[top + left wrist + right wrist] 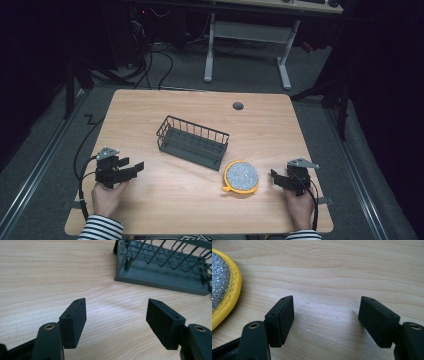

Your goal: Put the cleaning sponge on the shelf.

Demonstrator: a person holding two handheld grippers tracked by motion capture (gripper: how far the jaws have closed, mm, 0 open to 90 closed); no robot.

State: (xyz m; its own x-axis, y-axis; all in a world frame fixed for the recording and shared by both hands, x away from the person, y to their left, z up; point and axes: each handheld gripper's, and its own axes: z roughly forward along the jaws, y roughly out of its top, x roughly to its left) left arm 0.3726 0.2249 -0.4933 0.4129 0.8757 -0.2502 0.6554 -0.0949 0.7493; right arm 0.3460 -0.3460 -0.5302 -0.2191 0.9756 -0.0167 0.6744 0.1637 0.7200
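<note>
I hold the left gripper (131,167) at lower left, jaws apart and empty, aimed at the wire basket (192,141) mid-frame | right gripper (276,178) at lower right, jaws apart and empty, just beside the yellow-rimmed scrubbing pad (241,176), likely my next pickup | table (150,105) otherwise bare

Yellow-rimmed silver scourer (241,176), grey basket (192,141)
</note>
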